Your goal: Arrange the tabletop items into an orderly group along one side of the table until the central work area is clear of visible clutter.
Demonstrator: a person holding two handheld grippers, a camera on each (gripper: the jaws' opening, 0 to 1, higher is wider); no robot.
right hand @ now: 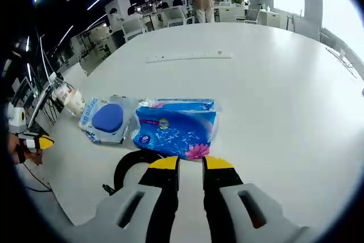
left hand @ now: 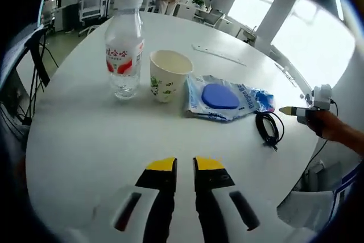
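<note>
My left gripper (left hand: 185, 165) hovers over the white table (left hand: 85, 135), jaws nearly together, empty. Ahead stand a bottle (left hand: 124, 49), paper cup (left hand: 168, 75) and blue packet (left hand: 224, 98). My right gripper (right hand: 190, 163), likewise nearly closed, points at a tissue pack (right hand: 176, 126).

Black cable (right hand: 129, 166) partly behind hand-held gripper (right hand: 190, 163)

We find very little that can be read. The water bottle (left hand: 124, 46) carries a red and white label with red characters on it, too small and blurred for us to make out. The paper cup (left hand: 167, 75) bears a green printed pattern, no legible words. The packet with the blue disc (left hand: 224, 99) has a line of blue lettering along its edge, unreadable. The blue tissue pack (right hand: 176, 127) shows a round logo and print we cannot decipher.
</note>
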